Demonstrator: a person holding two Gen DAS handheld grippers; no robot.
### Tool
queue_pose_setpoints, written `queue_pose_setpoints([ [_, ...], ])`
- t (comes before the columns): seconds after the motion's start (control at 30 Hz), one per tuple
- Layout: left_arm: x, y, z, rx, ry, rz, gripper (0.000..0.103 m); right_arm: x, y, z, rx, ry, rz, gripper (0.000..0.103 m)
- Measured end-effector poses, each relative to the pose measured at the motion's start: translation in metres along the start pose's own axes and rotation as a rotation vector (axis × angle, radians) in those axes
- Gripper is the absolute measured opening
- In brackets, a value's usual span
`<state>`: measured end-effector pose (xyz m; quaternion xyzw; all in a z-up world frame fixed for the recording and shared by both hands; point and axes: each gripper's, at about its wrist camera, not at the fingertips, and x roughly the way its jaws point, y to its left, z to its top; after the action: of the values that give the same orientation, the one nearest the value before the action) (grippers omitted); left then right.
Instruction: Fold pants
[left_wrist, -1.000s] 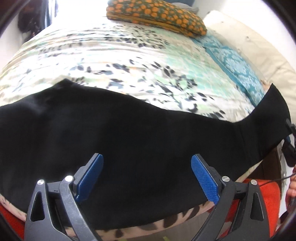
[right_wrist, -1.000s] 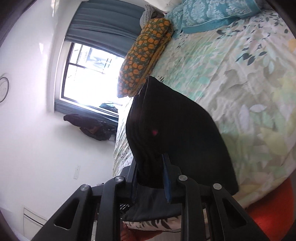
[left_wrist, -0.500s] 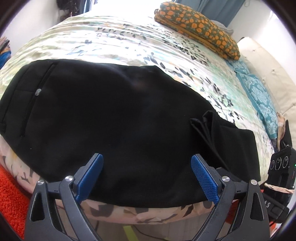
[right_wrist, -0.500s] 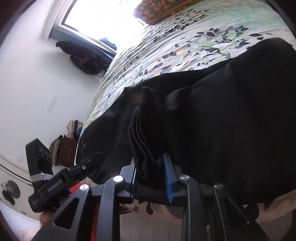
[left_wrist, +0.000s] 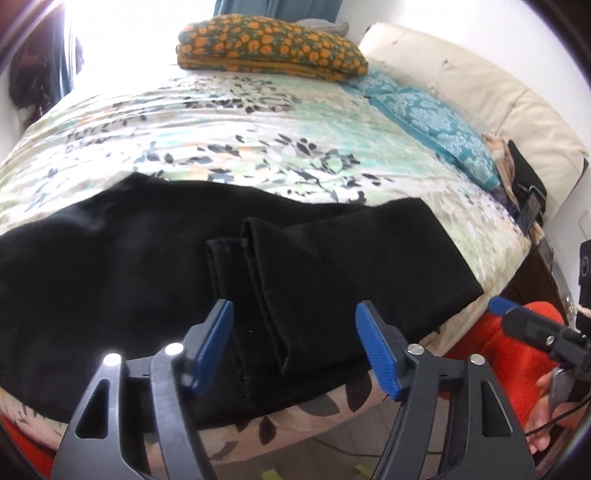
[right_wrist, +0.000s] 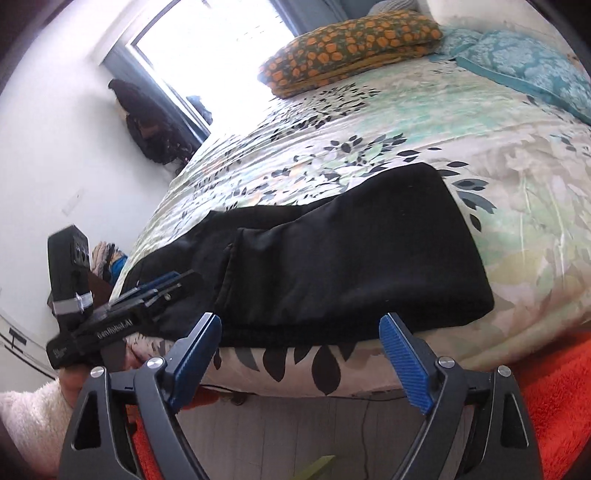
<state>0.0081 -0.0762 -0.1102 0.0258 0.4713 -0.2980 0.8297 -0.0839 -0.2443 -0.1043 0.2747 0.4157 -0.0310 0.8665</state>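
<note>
Pants (left_wrist: 155, 280) lie on the bed (left_wrist: 258, 147) at its near edge, cuff end now folded over the middle. Your right gripper (right_wrist: 301, 352) has released it; both it and the left gripper (left_wrist: 295, 343) are spread, empty. Fold again.

Left tool (left_wrist: 293, 347) and right tool (right_wrist: 301, 356) both gape, holding nothing.

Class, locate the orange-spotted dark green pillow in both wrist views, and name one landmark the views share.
Left wrist: orange-spotted dark green pillow at top centre, at the bed's far end.
Right wrist: same pillow at top, right of centre.
Shared landmark: folded black pants on the floral bedspread.
</note>
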Motion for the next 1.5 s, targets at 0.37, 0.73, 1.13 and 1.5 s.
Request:
queue_pose_setpoints([
  [0.37,0.03,-0.006,-0.005,-0.06,0.129,0.065,0.009,-0.025,-0.009,0.009,0.017,-0.066,0.01,0.087],
  [0.73,0.003,0.023,-0.022,-0.038,0.105,0.145,0.008,-0.009,-0.019,0.029,-0.053,-0.065,-0.251,0.088],
  [1.13,-0.033,0.012,0.009,-0.041,-0.084,0.238,0.079,0.073,-0.013,0.009,-0.283,0.163,-0.475,0.093],
  [1.5,0.064,0.018,0.007,0.005,0.089,0.271,0.091,0.071,-0.022,0.007,-0.255,0.151,-0.47,0.102],
])
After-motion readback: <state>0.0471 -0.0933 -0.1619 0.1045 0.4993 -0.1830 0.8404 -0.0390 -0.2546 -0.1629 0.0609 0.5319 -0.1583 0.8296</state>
